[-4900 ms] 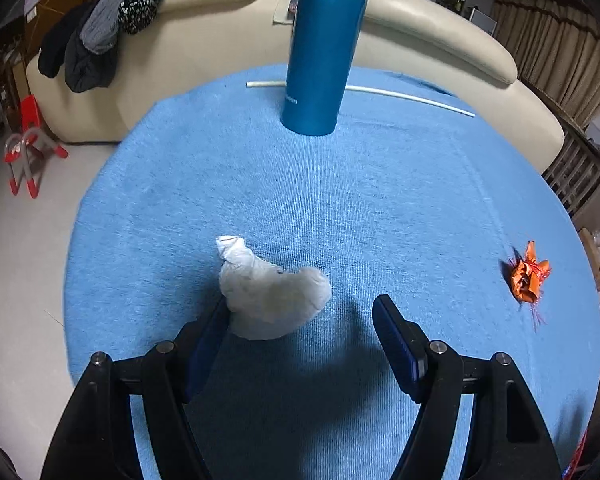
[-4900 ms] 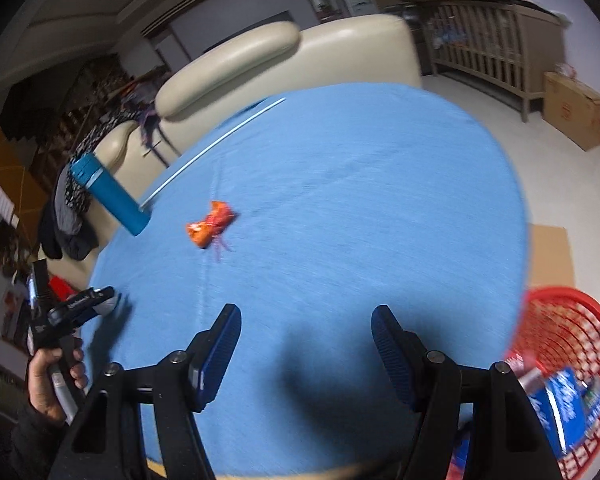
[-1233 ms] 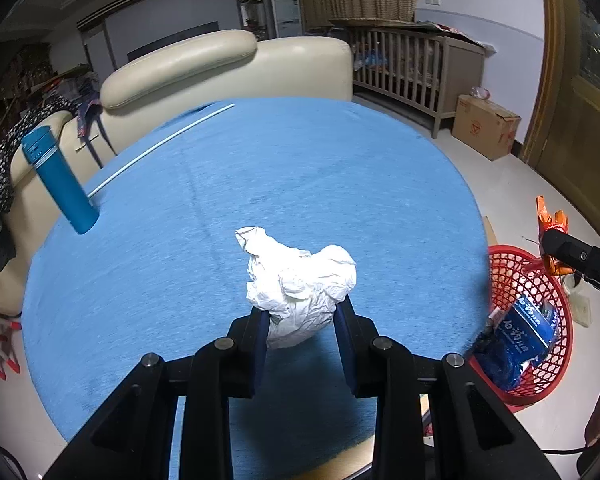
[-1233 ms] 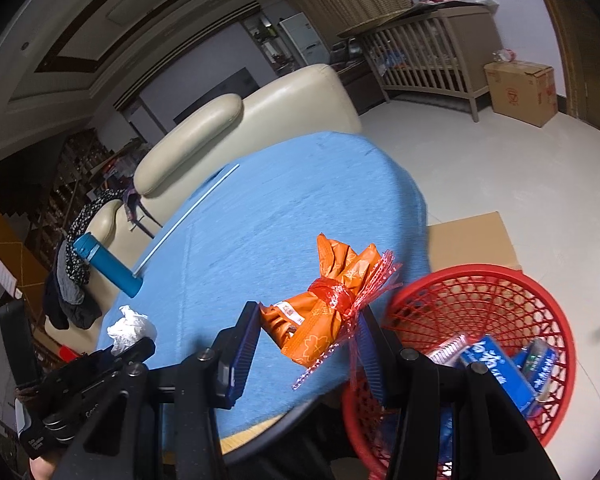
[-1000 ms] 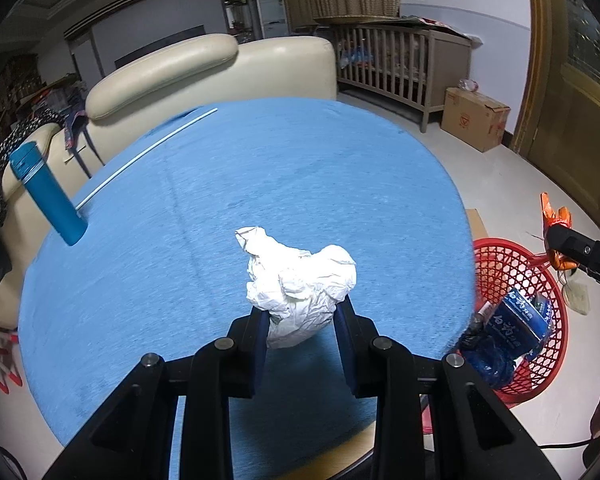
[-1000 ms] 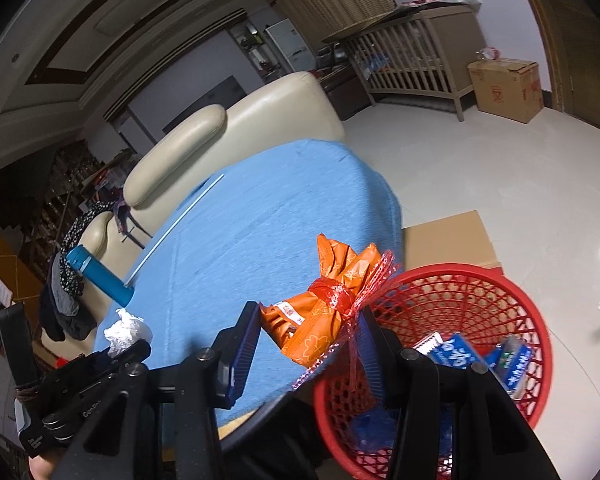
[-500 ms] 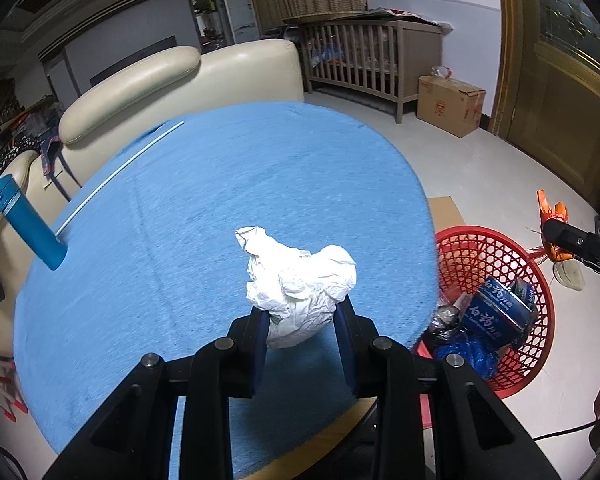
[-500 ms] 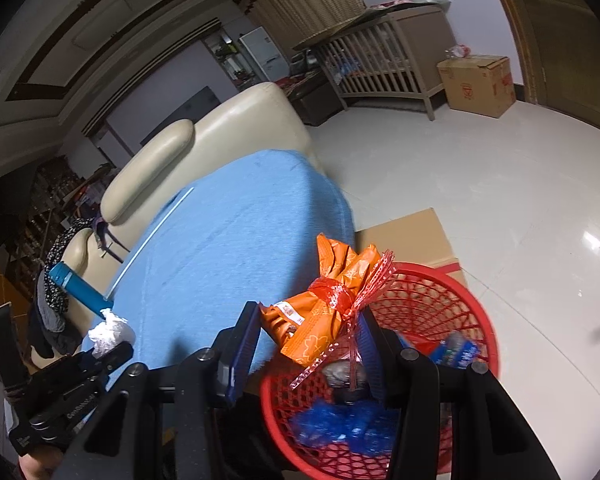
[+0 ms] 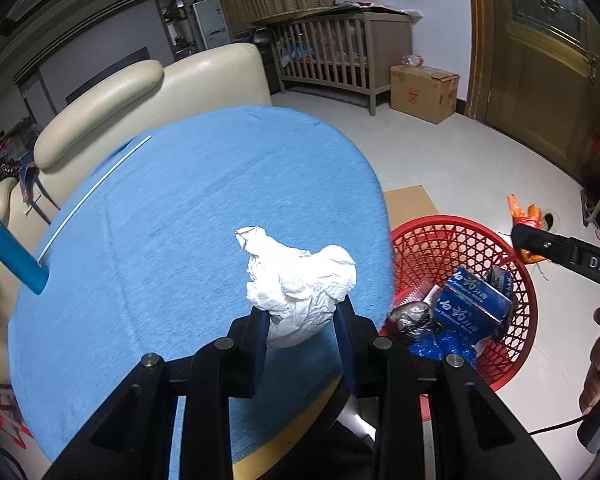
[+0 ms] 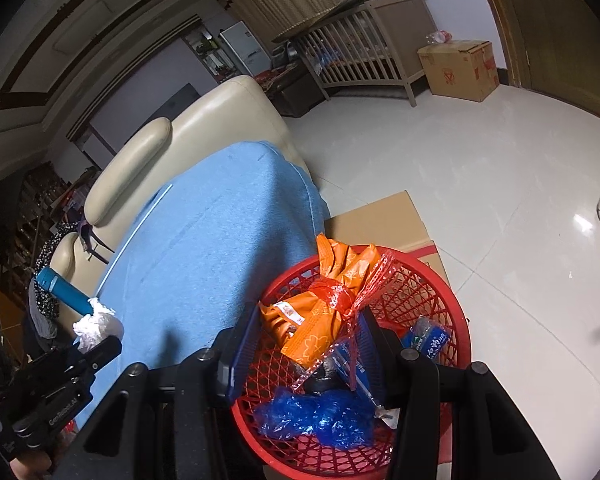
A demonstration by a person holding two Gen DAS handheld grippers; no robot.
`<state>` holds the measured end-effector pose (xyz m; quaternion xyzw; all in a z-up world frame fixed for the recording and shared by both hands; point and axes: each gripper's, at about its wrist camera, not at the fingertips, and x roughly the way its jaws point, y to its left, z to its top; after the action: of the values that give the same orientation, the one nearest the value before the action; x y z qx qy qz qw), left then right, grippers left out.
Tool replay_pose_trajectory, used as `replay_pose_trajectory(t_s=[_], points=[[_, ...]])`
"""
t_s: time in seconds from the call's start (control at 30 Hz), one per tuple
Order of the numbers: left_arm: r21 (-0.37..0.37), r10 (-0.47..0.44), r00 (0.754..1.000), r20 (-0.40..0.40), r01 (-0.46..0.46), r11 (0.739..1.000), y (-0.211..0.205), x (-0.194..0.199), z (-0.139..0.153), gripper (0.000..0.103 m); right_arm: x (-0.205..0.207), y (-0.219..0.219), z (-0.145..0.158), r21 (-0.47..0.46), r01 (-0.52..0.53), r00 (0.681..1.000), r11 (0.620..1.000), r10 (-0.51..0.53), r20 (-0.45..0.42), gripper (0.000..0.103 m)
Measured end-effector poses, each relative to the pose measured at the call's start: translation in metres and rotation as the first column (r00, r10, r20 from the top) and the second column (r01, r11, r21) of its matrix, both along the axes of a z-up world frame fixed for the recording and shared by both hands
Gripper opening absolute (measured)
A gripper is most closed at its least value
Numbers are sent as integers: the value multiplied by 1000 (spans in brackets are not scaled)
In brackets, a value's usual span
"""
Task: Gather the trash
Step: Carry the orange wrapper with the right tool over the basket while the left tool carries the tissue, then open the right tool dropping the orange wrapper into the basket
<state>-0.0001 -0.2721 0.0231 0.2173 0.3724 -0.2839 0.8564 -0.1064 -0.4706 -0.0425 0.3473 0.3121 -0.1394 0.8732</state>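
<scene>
My left gripper point(image 9: 301, 316) is shut on a crumpled white paper ball point(image 9: 300, 284), held above the blue round table point(image 9: 172, 208) near its right edge. The same white paper ball point(image 10: 96, 322) shows in the right wrist view, at the tip of the left gripper point(image 10: 100, 350). My right gripper point(image 10: 301, 340) is shut on an orange wrapper with a red ribbon point(image 10: 319, 304), right over the red mesh basket point(image 10: 439, 304). That basket point(image 9: 431, 240) stands on the floor beside the table and holds a blue box point(image 9: 473, 300) and blue plastic point(image 10: 311, 416).
A blue bottle point(image 9: 8, 252) and a thin white rod point(image 9: 96, 192) lie on the table's far left. A cream sofa point(image 9: 148, 92) sits behind it. Flat cardboard point(image 10: 379, 216) lies under the basket. A wooden crib point(image 9: 339, 56) and a cardboard box point(image 9: 423, 92) stand at the back.
Both grippers have travelled right toward the basket with their loads. The orange wrapper now hangs directly over the basket, and the paper ball has come closer to the table's right edge.
</scene>
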Motion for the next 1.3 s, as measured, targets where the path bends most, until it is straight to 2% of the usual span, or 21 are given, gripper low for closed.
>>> replay_pose_trajectory(t_s=[0.53, 0.7, 0.8, 0.87, 0.93, 1.3], points=[[11, -47, 999, -5, 47, 999, -18, -11, -1, 33, 7, -11, -22, 69, 15, 999, 998, -11, -48, 51], [14, -62, 998, -5, 62, 998, -22, -15, -1, 33, 13, -16, -39, 125, 13, 996, 992, -2, -86, 53], [16, -68, 998, -8, 68, 998, -25, -17, -2, 33, 17, -16, -48, 159, -8, 994, 987, 25, -108, 57], [18, -70, 997, -10, 70, 997, -25, -17, -3, 33, 17, -16, -51, 169, -8, 993, 986, 28, -111, 67], [19, -73, 997, -14, 73, 997, -26, -18, -3, 33, 15, -17, -51, 174, -2, 995, 985, 20, -101, 70], [11, -121, 991, -65, 122, 993, -44, -25, -7, 33, -15, -36, -21, 154, 74, 997, 985, -76, 7, 71]])
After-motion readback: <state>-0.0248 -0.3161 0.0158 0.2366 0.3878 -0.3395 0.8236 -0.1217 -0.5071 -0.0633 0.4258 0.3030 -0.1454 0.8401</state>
